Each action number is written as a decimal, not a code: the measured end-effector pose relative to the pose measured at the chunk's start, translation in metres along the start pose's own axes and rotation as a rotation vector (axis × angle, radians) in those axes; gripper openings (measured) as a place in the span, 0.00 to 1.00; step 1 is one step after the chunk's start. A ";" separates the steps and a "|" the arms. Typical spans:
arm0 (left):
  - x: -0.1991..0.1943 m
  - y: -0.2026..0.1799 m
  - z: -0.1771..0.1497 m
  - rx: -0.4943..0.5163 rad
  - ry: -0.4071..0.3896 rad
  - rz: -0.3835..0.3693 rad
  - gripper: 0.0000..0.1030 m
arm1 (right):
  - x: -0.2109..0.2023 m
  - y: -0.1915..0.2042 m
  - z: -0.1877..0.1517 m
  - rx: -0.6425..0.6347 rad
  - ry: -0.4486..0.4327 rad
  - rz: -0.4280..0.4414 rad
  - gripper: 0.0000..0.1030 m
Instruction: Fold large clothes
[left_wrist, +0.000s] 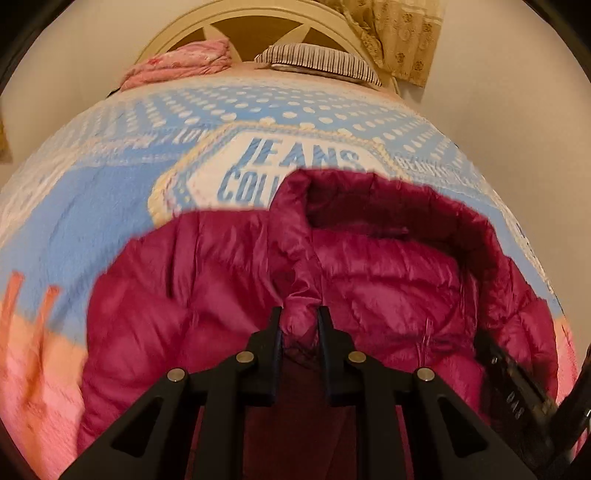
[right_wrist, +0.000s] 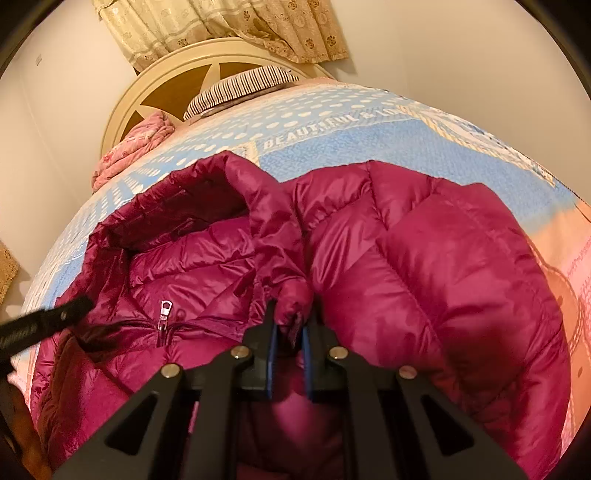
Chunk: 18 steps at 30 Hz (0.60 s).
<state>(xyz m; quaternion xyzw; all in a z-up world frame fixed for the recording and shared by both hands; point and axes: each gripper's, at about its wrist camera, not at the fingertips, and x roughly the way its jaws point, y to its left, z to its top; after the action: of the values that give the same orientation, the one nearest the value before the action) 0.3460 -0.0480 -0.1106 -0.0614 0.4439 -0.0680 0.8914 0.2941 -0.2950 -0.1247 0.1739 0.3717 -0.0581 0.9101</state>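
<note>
A magenta puffer jacket (left_wrist: 207, 280) with a hood (left_wrist: 406, 206) lies on the bed. My left gripper (left_wrist: 300, 314) is shut on a fold of the jacket at the left side of the collar. My right gripper (right_wrist: 290, 314) is shut on a fold of the jacket (right_wrist: 424, 258) at the other side of the collar. The hood (right_wrist: 177, 206) stands open to the left in the right wrist view. The zipper pull (right_wrist: 165, 312) hangs at the closed front, left of my right gripper. The other gripper shows at the frame edges (left_wrist: 517, 387) (right_wrist: 40, 325).
The bed is covered by a blue, white and pink printed blanket (left_wrist: 92, 192) (right_wrist: 351, 129). A pink folded quilt (left_wrist: 177, 62) and a striped pillow (left_wrist: 317, 61) lie by the cream headboard (right_wrist: 147, 85). A beige curtain (right_wrist: 221, 26) hangs behind.
</note>
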 end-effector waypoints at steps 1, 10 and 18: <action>0.004 0.001 -0.003 -0.014 0.006 -0.001 0.17 | 0.000 0.000 0.000 0.000 0.001 0.000 0.11; 0.007 0.030 -0.027 -0.210 -0.122 -0.080 0.17 | 0.003 -0.001 0.002 0.006 0.015 0.019 0.16; 0.004 0.024 -0.030 -0.197 -0.128 -0.061 0.17 | -0.028 -0.013 0.018 -0.014 0.029 -0.008 0.35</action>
<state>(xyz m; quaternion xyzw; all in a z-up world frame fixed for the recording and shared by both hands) 0.3257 -0.0262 -0.1361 -0.1665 0.3884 -0.0470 0.9051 0.2830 -0.3142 -0.0969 0.1668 0.3861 -0.0565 0.9055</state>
